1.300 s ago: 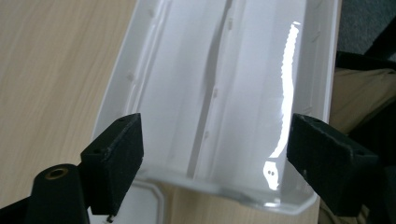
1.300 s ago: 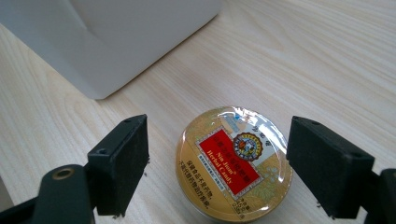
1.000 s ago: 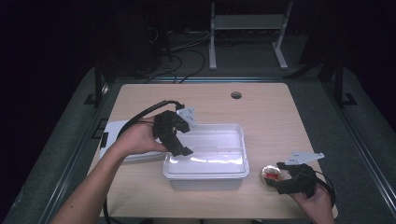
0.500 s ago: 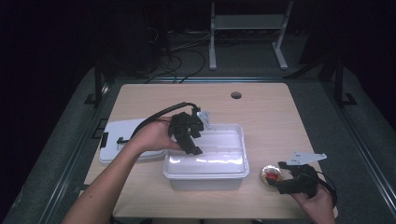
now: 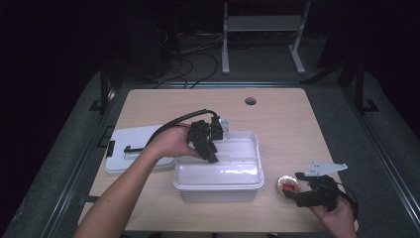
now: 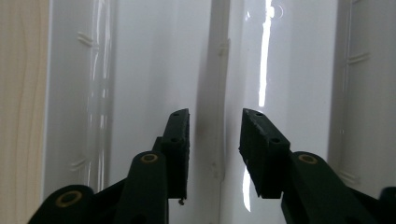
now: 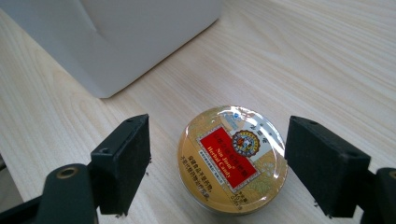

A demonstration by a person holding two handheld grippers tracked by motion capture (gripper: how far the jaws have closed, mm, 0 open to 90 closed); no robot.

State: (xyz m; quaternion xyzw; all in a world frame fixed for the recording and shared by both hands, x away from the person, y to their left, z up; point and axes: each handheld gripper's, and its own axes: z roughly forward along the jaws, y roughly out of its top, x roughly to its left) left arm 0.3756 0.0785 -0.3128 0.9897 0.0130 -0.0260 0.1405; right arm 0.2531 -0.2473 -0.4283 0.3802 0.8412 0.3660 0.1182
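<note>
A round candy tin (image 7: 232, 158) with a gold rim and a red label lies flat on the wooden table (image 5: 287, 124), near the front right corner, just right of a white plastic bin (image 5: 218, 181). The right gripper (image 7: 217, 170) points at the tin with its jaws standing wide to either side of it, clear of its rim, so the tin is framed but not gripped. In the high view the right gripper (image 5: 302, 193) sits low at the table's front edge with the tin (image 5: 288, 185) just ahead of it.

The bin stands at the middle of the table with its long side toward the person. Its glossy white floor (image 6: 140, 70) looks bare where it can be seen. The left gripper (image 5: 210, 148) reaches down over the bin's back left part. In the left gripper view, the left gripper (image 6: 215, 135) has a narrow gap between its jaws; they have just been closing, and nothing lies between them.

The bin's white lid (image 5: 124, 146) lies flat on the table to the left, touching or just beside the bin.
</note>
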